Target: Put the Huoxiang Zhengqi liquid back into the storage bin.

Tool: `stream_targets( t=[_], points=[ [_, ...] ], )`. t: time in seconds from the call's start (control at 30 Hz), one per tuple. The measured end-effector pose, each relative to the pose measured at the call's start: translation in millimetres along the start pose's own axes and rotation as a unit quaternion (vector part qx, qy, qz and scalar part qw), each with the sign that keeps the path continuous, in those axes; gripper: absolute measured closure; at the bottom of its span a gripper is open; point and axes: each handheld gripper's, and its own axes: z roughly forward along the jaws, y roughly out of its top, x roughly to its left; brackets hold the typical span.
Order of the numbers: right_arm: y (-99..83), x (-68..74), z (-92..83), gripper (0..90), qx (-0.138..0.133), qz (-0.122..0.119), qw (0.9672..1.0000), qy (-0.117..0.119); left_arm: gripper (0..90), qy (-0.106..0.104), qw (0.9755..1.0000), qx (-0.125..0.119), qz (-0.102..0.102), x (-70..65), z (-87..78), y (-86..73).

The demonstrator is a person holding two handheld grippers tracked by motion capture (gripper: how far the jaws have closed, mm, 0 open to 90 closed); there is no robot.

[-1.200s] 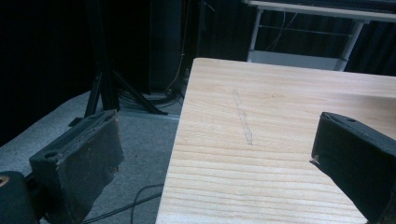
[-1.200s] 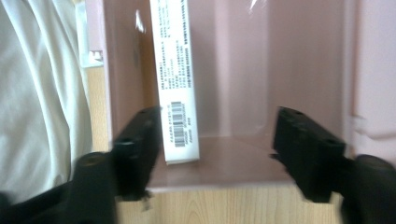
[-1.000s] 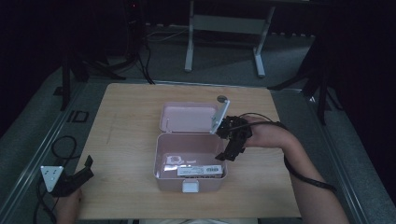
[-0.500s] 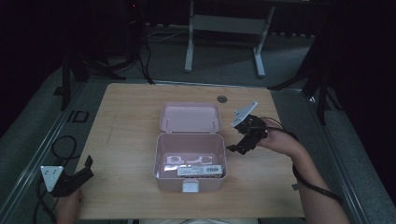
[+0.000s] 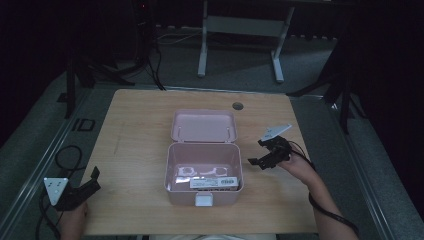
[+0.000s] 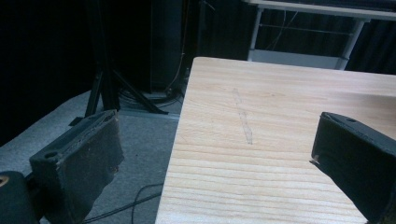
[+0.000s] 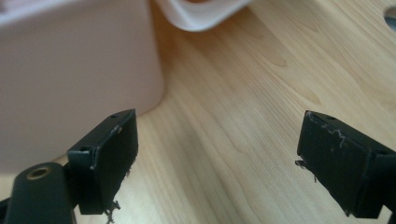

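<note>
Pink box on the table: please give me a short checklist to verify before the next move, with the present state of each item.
1. Pink box lid fully open, laid back: ok.
2. Contents inside the box, not sticking out: ok.
3. Right gripper open, holding nothing: ok.
4. Right gripper apart from the box wall: ok, it is beside it on the table.
5. Left gripper open, over the table's left edge: ok.
6. What the contents are: cannot tell.

Wooden surface (image 5: 145, 130) and surroundings
A round grommet hole (image 5: 237, 106) near its far edge; grey floor (image 5: 40, 150) with cables; a white frame (image 5: 240, 25) beyond.
</note>
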Motion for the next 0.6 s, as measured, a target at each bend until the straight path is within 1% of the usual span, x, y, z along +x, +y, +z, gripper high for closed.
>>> stream_targets(
  t=[0.03,0.07,0.17,0.2,0.23,0.27,0.3,0.37,0.4,0.43,0.5,0.53,0.57,0.6],
  points=[
    [-5.4,-2.0,2.3,12.2,-0.013,0.014,0.9998,-0.007,2.1,0.0,1.0,-0.001,0.0,-0.1,-0.1,0.0],
    [-14.6,-5.0,6.9,12.2,-0.025,0.026,0.9991,-0.02,2.1,0.0,1.0,0.0,0.0,-0.1,-0.1,0.0],
    [-26.2,-7.8,11.8,12.2,-0.033,0.039,0.9979,-0.04,2.1,0.0,1.0,0.0,0.002,-0.3,-0.2,-0.1],
    [-31.2,-8.7,14.0,12.2,-0.033,0.042,0.9977,-0.043,2.1,-0.001,1.0,-0.001,0.003,-0.4,-0.2,-0.1],
    [-34.3,-9.3,15.5,12.2,-0.033,0.041,0.9973,-0.051,2.1,0.0,1.0,-0.002,0.005,-0.6,-0.3,-0.2],
    [-38.2,-10.1,17.2,12.2,-0.035,0.044,0.9963,-0.065,2.1,0.0,1.0,-0.002,0.005,-0.8,-0.3,-0.3],
    [-42.1,-11.6,18.5,12.1,-0.038,0.049,0.9955,-0.071,2.1,-0.001,1.0,-0.001,0.005,-0.9,-0.2,-0.3],
    [-49.5,-14.2,19.3,12.2,-0.052,0.06,0.9925,-0.093,2.1,0.0,1.0,-0.001,0.005,-0.7,-0.2,-0.2],
    [-54.1,-16.2,18.5,12.2,-0.065,0.07,0.99,-0.104,2.1,-0.001,1.0,-0.001,0.005,-0.6,-0.2,-0.2],
    [-56.8,-17.3,17.8,12.2,-0.073,0.077,0.9886,-0.107,2.1,-0.001,1.0,-0.002,0.004,-0.7,-0.3,-0.3],
    [-63.8,-20.5,16.1,12.4,-0.089,0.093,0.9841,-0.122,2.1,-0.001,1.0,-0.002,0.005,-0.8,-0.3,-0.3],
    [-67.8,-22.7,15.2,12.4,-0.097,0.105,0.9822,-0.122,2.1,-0.001,1.0,-0.002,0.005,-0.8,-0.4,-0.3],
    [-70.9,-23.8,14.7,12.4,-0.101,0.112,0.9803,-0.128,2.1,-0.001,1.0,-0.002,0.006,-0.8,-0.4,-0.3],
    [-73.8,-24.5,14.5,12.4,-0.104,0.114,0.978,-0.14,2.1,0.0,1.0,-0.002,0.006,-1.0,-0.3,-0.3]
  ],
)
